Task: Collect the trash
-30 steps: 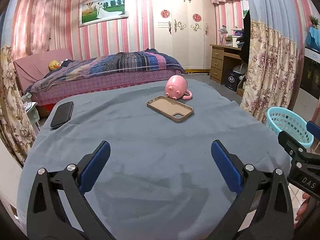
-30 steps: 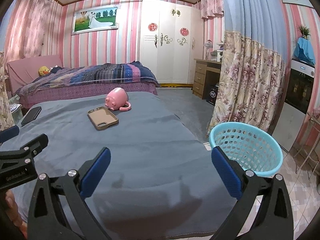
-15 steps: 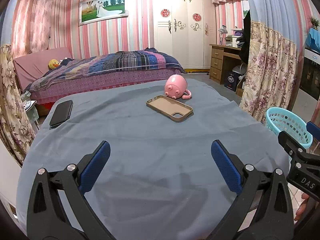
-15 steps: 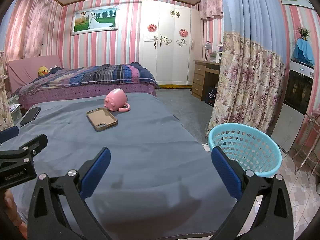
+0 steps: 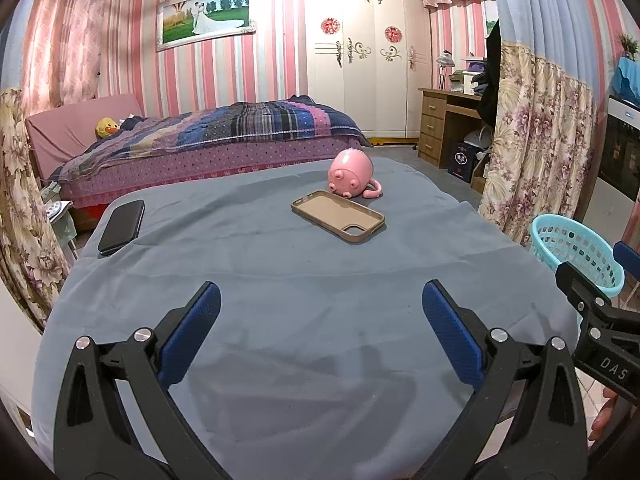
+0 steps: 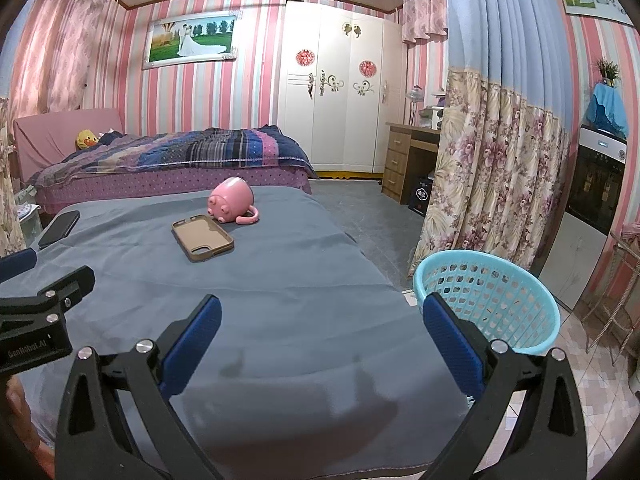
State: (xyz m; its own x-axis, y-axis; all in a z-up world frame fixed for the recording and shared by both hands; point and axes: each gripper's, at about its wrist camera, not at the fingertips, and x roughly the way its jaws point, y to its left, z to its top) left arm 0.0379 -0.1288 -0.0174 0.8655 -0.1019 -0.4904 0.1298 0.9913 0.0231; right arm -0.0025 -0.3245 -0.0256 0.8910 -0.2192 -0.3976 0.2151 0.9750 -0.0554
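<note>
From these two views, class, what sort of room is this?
Most likely a home bedroom: a made bed with a patchwork quilt, a white wardrobe and a wooden desk with drawers.

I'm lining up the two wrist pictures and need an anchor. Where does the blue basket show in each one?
Left wrist: the blue basket sits at the far right edge, beyond the table, partly behind the right gripper.
Right wrist: the blue basket is large at lower right, on the floor beside the table, just behind the gripper's right finger.
Shared landmark: the pink mug lying beside the phone case.
</note>
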